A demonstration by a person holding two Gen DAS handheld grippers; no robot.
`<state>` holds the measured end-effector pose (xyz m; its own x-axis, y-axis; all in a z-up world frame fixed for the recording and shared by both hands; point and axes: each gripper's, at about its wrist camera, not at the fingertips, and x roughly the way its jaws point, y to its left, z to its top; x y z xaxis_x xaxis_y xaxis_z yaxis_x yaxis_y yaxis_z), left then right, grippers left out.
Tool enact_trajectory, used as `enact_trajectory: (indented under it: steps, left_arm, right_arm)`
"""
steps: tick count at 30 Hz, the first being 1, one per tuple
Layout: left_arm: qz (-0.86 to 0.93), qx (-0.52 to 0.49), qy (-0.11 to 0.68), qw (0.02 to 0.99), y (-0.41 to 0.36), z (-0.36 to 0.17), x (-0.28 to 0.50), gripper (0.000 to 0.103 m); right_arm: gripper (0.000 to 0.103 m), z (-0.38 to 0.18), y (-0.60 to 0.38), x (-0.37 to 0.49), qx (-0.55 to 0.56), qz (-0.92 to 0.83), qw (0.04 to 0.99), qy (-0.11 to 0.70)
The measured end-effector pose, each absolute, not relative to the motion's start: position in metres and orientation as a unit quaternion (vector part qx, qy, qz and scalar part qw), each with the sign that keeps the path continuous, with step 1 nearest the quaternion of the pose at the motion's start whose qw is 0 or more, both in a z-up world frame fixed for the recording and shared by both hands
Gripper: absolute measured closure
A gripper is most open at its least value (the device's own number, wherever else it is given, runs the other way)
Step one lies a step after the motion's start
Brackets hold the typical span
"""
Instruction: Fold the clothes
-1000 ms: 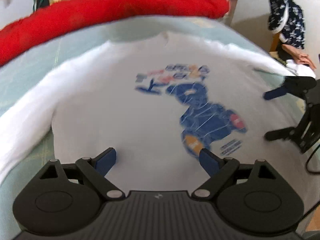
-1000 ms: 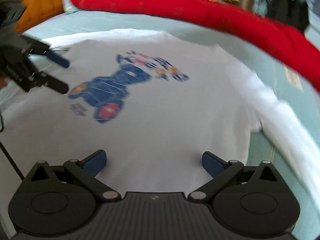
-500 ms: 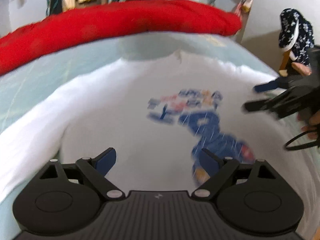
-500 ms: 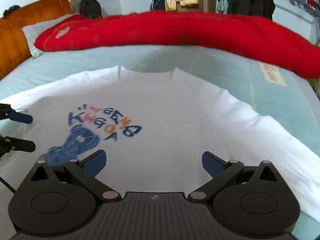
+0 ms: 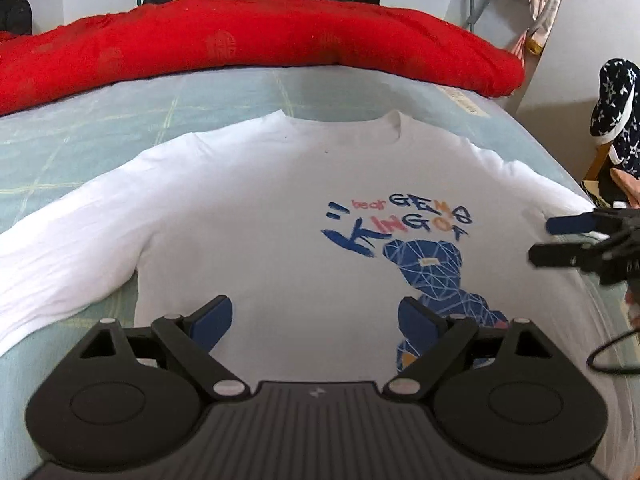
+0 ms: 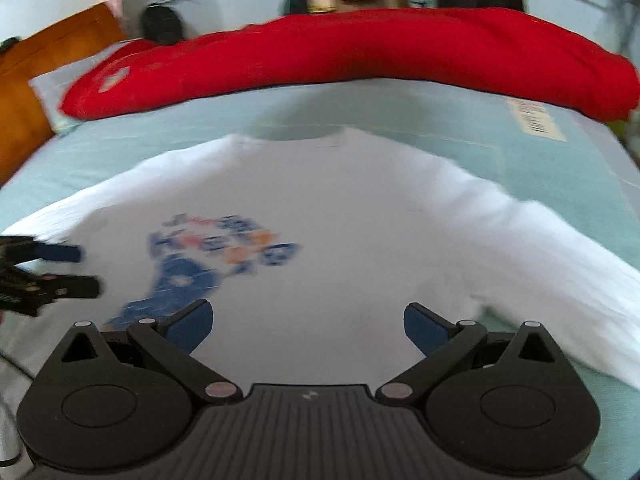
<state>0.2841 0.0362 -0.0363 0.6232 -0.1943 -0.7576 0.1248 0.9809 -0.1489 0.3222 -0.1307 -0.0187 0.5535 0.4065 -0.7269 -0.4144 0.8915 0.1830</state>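
A pale green bed (image 5: pixel 224 100) carries everything. Nearest, the left gripper (image 5: pixel 316 318) and right gripper (image 6: pixel 308 324) hover with fingers wide, holding nothing, over the white T-shirt (image 5: pixel 248 216) spread flat, print up; beyond lies a red quilt (image 5: pixel 248 40). Grabbing one layer only could drag and bunch the shirt.

Shirt print (image 6: pixel 216 264) blurred in right wrist view, left sleeve (image 5: pixel 60 272) cut off by left edge
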Motion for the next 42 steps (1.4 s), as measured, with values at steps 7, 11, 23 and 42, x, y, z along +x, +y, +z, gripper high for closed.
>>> enact_trajectory:
  steps: [7,11,23,42]
  left_arm:
    - [-0.055,-0.054,0.451,0.889,0.051,-0.050,0.251,0.013]
    - [-0.050,-0.065,0.437,0.896,0.062,-0.038,0.241,0.013]
    - [-0.060,-0.044,0.395,0.916,0.083,-0.054,0.305,0.014]
    - [-0.078,-0.076,0.415,0.903,0.084,-0.030,0.261,0.014]
  right_arm:
    - [0.000,-0.044,-0.104,0.309,-0.045,0.243,0.863,0.441]
    - [0.000,-0.046,-0.102,0.308,-0.060,0.242,0.862,0.442]
    - [0.000,-0.051,-0.093,0.307,-0.080,0.220,0.866,0.442]
    - [0.000,-0.050,-0.091,0.308,-0.076,0.213,0.866,0.446]
